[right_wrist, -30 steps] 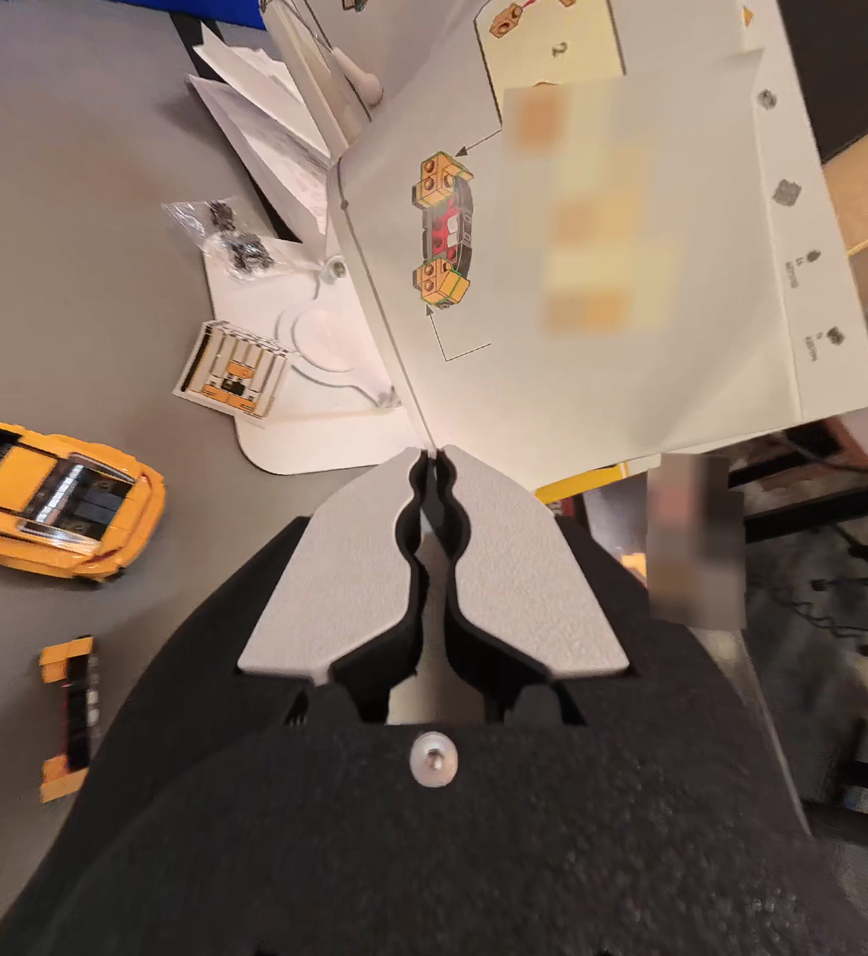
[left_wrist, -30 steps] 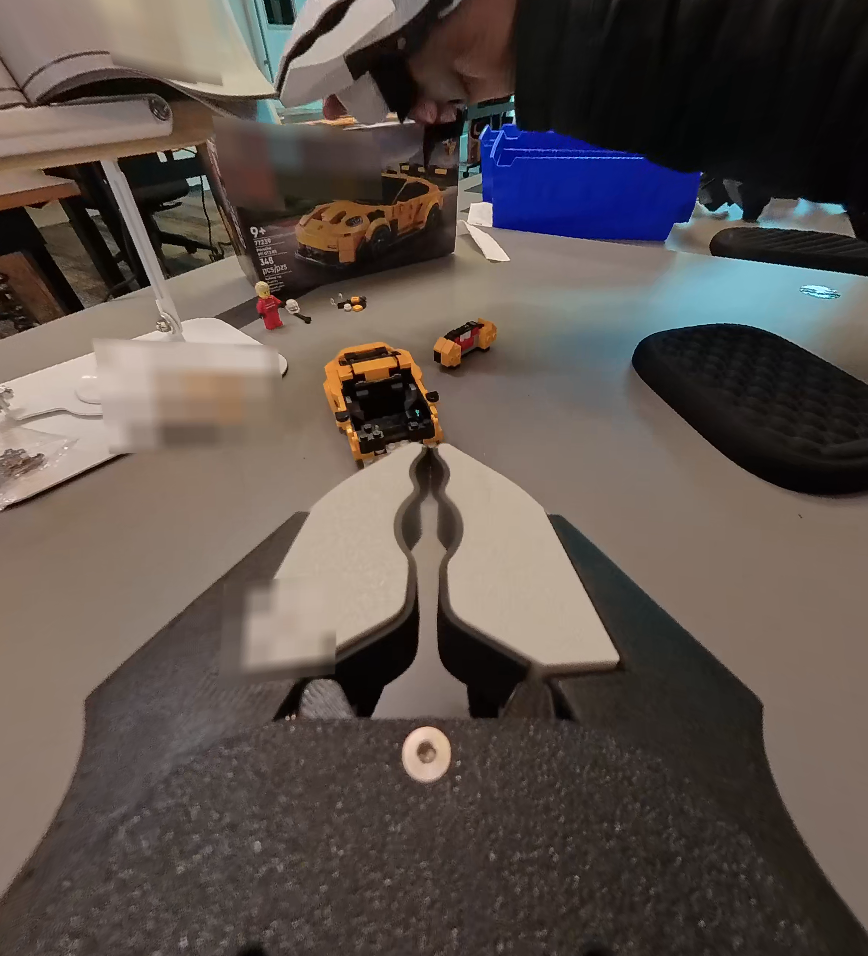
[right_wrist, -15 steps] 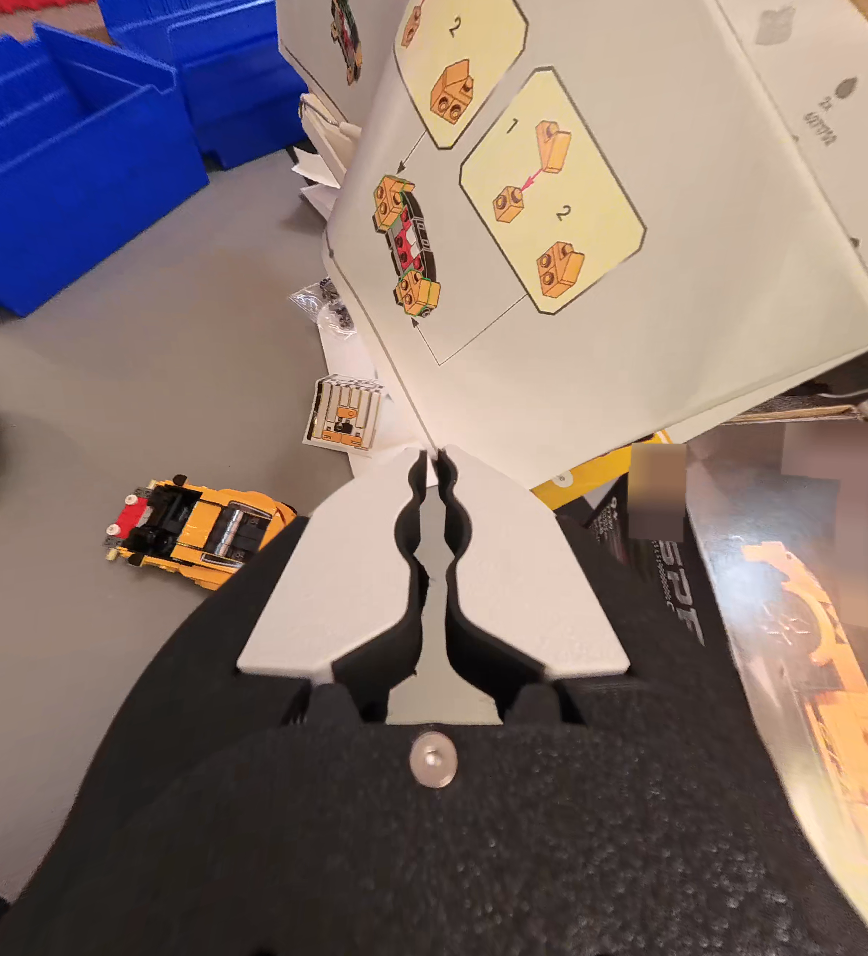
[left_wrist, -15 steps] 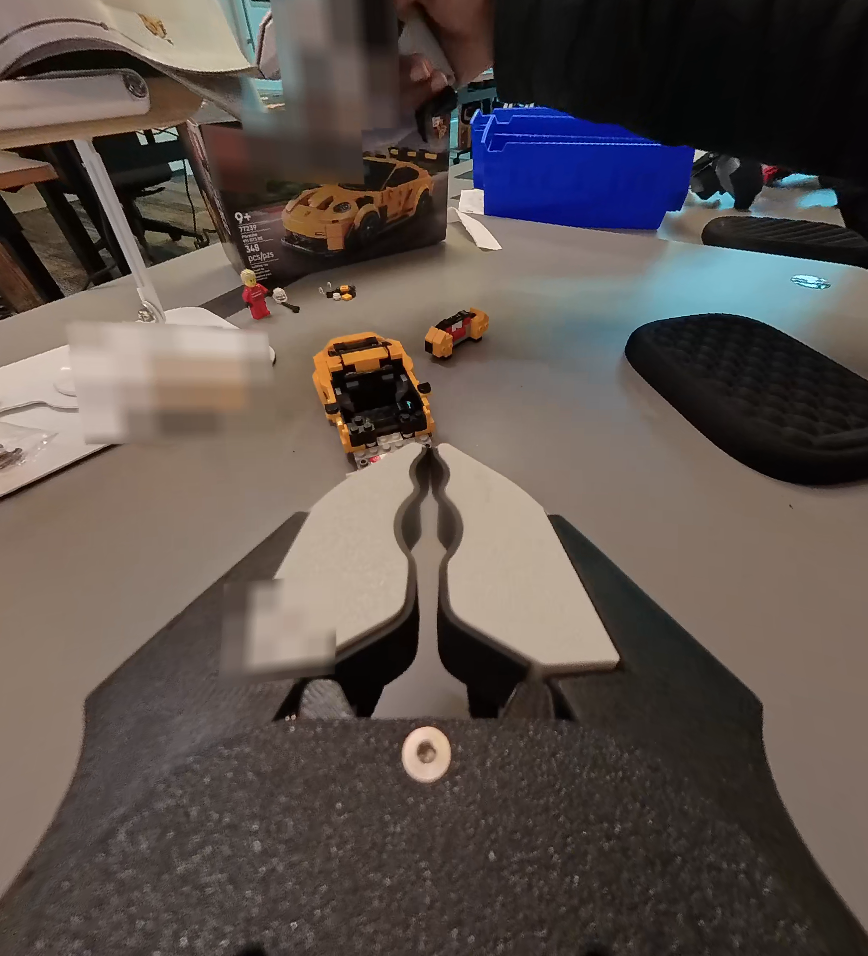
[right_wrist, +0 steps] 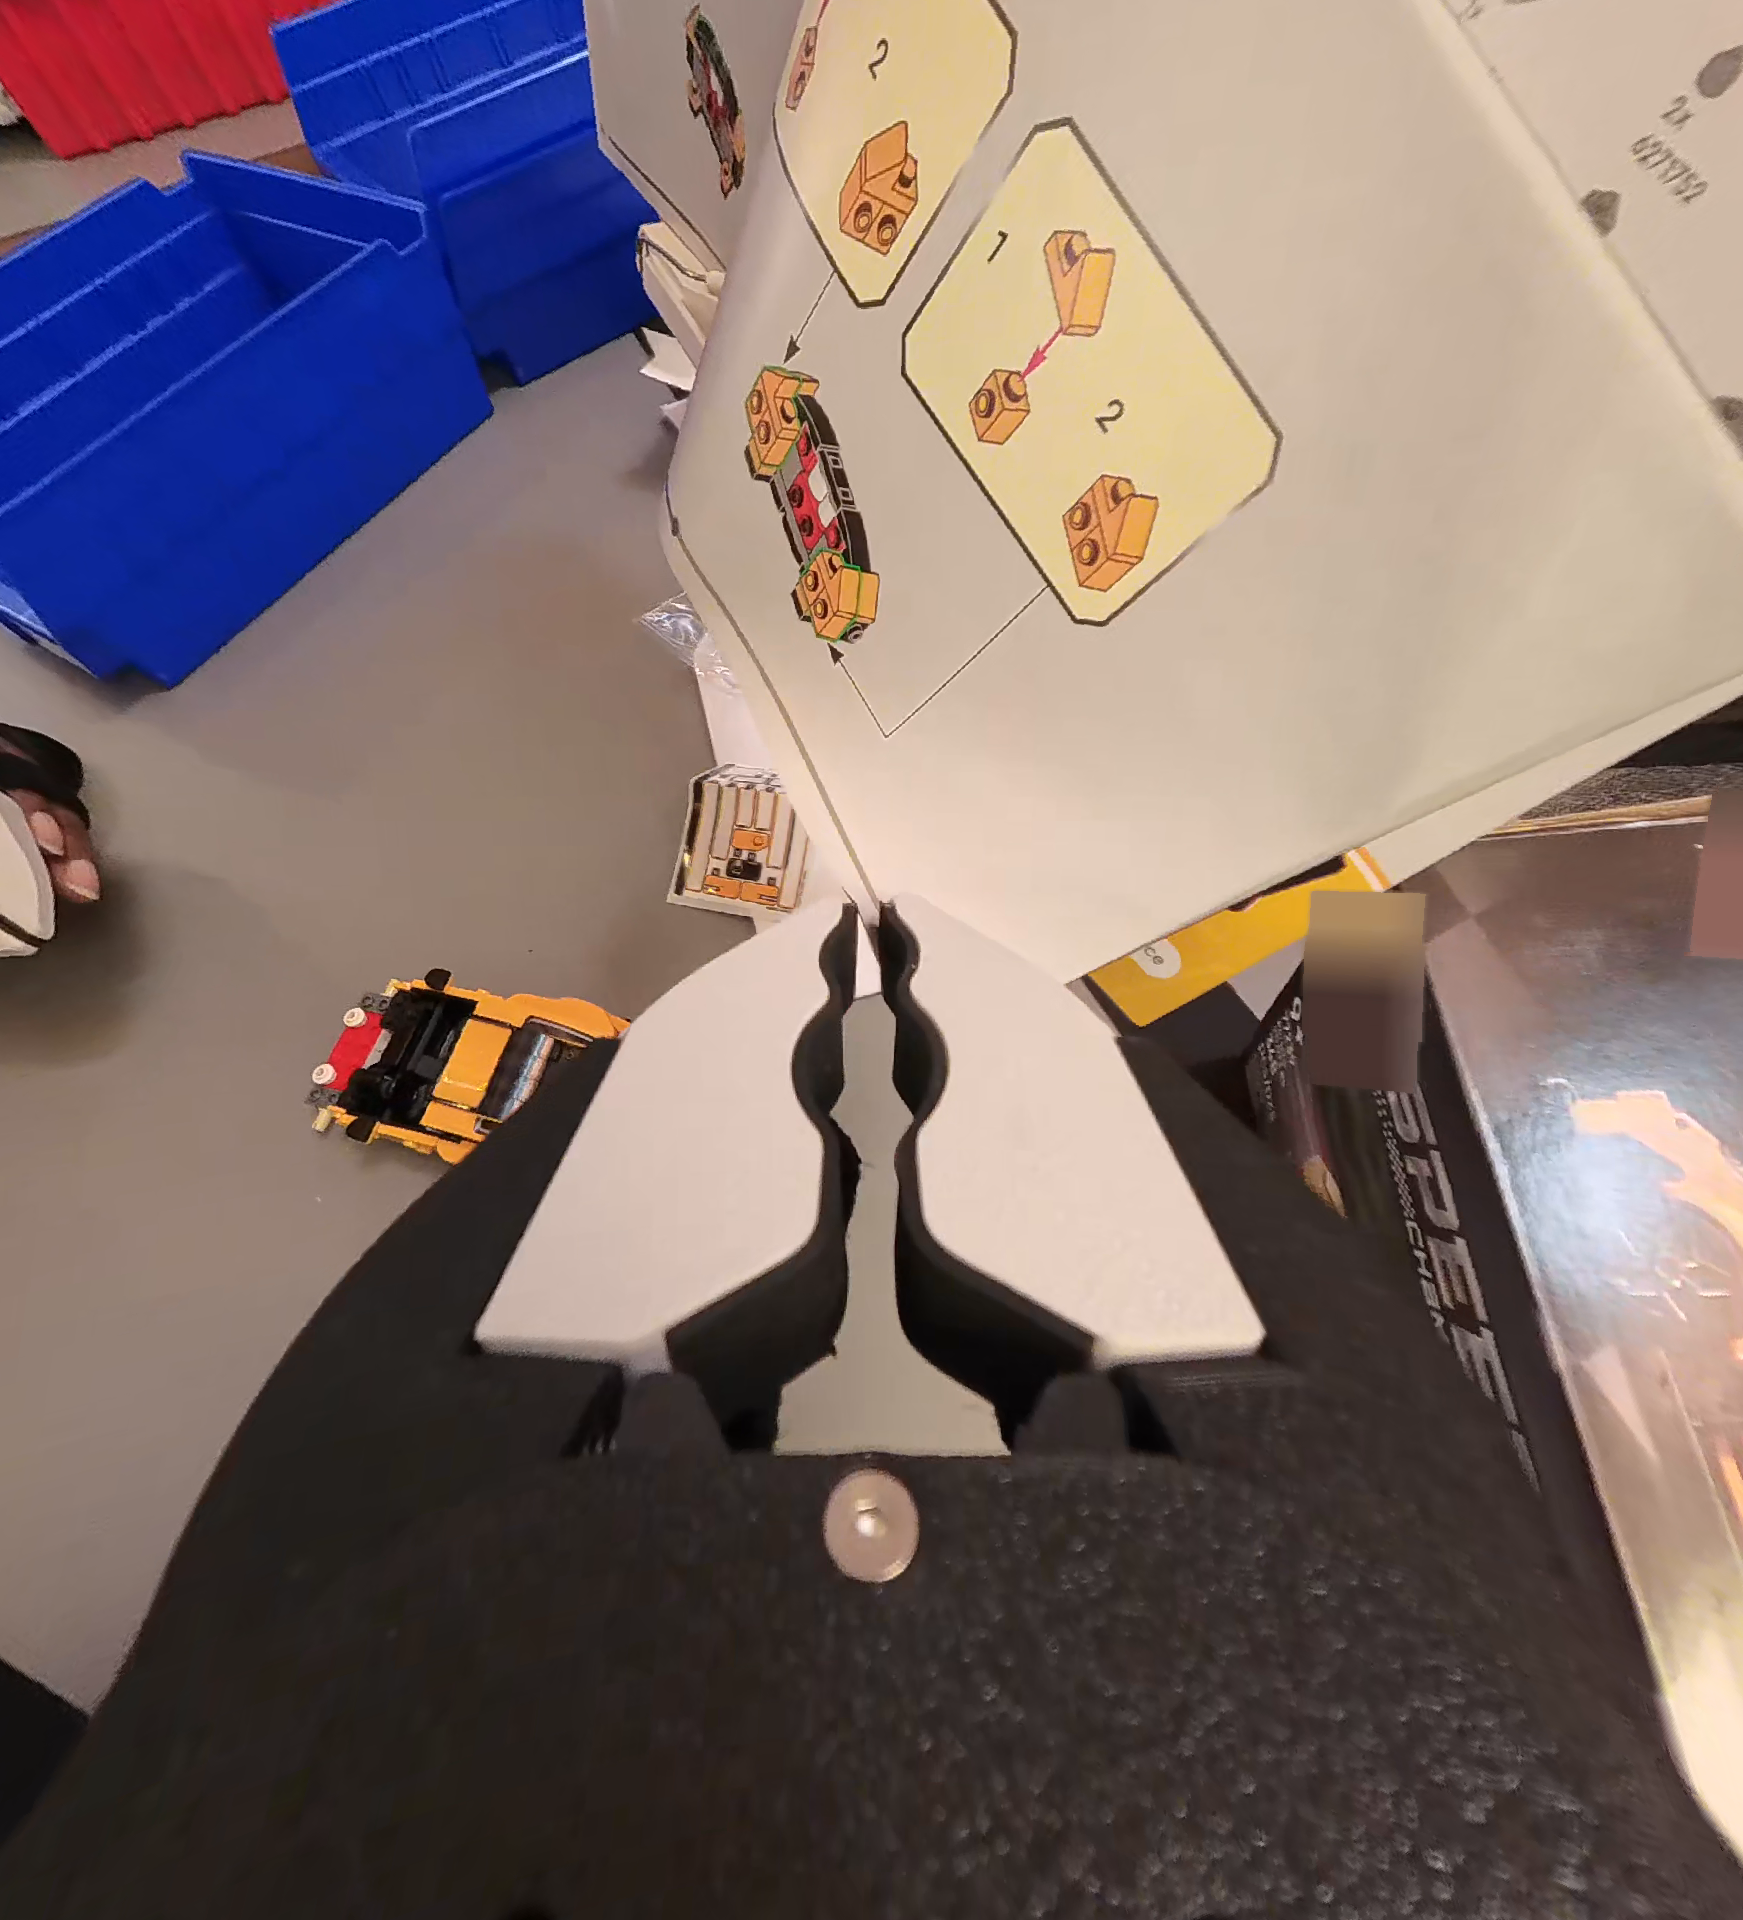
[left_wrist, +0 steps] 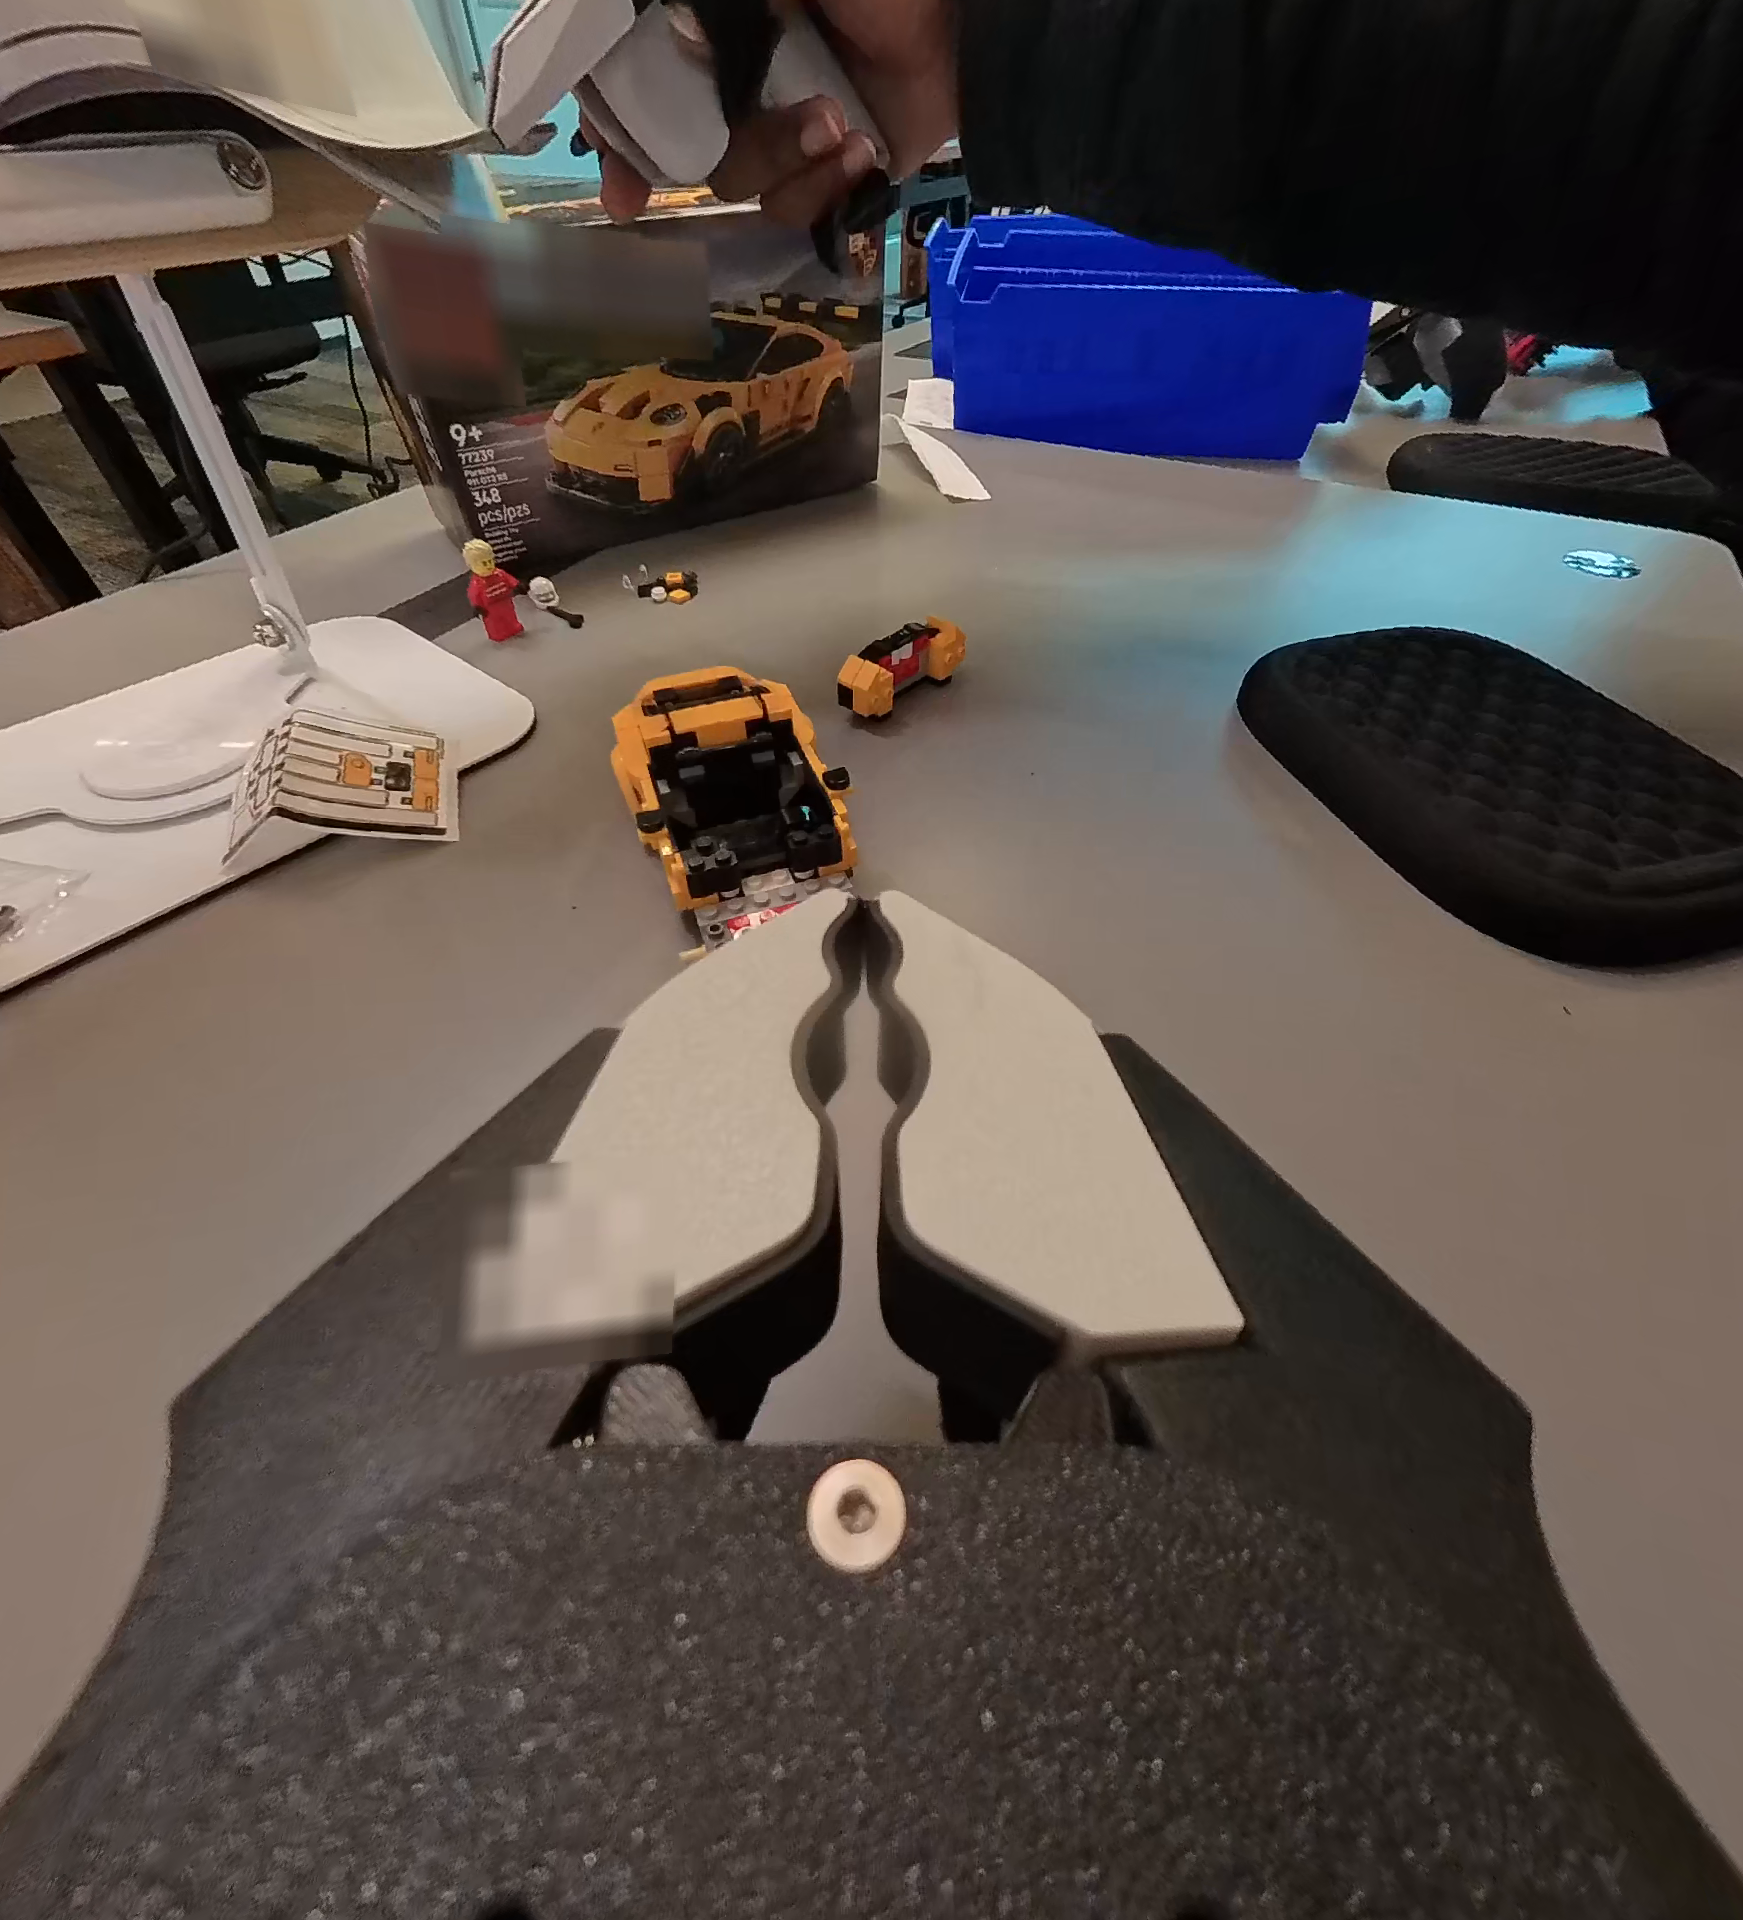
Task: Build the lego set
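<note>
1. While my right gripper pinches the lower edge of the instruction booklet, its tips closed on the page, I keep the sheet taut and turn it slowly so it does not tear or slip off its white stand.
2. My left gripper is shut and empty, hovering just short of the yellow car, which sits mid-tabletop with its cabin open.
3. The small orange-and-red sub-assembly lies just beyond the car; judging by the open page, it is the part being worked on.
4. A minifigure and a few loose bits stand nearer the far edge, before the set box.
5. Box, booklet and sticker sheet carry printing; I leave it unread.
</note>
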Tool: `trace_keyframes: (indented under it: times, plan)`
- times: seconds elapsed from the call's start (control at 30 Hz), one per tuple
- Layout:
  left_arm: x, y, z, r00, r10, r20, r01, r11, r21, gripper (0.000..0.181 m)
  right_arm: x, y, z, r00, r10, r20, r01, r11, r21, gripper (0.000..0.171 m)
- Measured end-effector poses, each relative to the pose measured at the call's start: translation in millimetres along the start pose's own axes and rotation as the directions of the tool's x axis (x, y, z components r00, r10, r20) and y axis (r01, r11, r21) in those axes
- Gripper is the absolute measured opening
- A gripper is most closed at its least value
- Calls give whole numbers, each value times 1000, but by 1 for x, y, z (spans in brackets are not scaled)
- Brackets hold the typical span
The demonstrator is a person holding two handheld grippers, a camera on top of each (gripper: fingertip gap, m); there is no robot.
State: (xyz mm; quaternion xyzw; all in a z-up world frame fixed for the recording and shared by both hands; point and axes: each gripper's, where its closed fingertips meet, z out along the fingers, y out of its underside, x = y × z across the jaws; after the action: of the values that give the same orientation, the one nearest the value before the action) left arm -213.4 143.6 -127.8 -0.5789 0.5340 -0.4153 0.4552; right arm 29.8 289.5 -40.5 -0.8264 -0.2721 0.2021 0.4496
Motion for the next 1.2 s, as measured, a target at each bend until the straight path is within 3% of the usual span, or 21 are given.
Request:
trace_keyframes:
  times: [1.2]
  plan:
    - [3, -1, 0, 1000, 3, -19, -3, 1000, 5, 0, 1, 5, 6, 1000, 24, 10, -24, 999, -21, 2]
